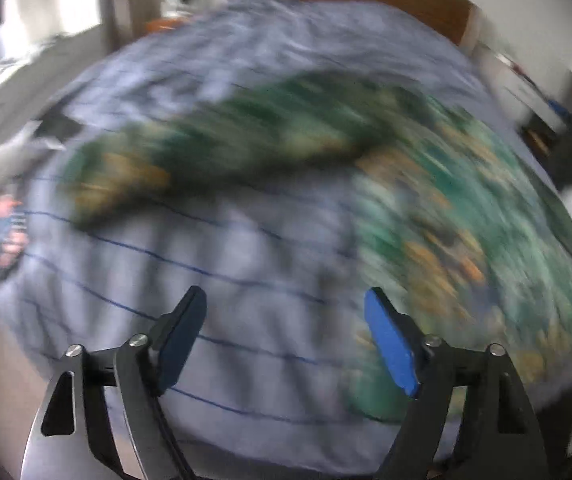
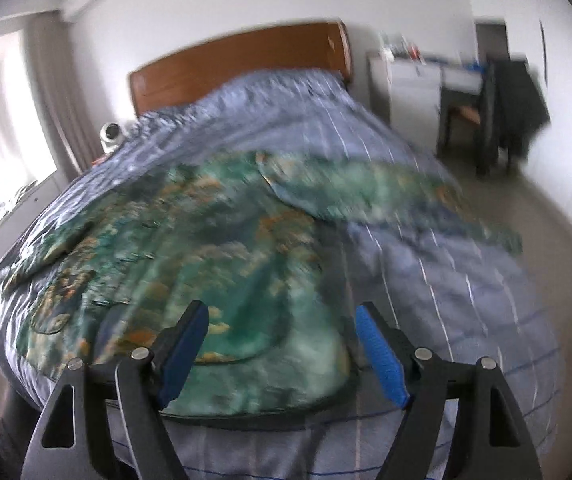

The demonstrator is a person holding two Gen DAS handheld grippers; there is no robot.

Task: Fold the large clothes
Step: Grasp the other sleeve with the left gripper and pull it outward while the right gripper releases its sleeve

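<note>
Directly beyond right claw (image 2: 282,312): shirt (image 2: 214,248).

The right gripper (image 2: 282,322) hangs over the near edge of the bed, its blue pads wide apart, holding nothing. Under it a green patterned garment (image 2: 214,248) lies spread on the striped blue-grey duvet (image 2: 446,280)

Green-orange patterned shirt (image 2: 214,248) spread flat on bed, sleeves out sideways, blurred (image 1: 426,208).
</note>
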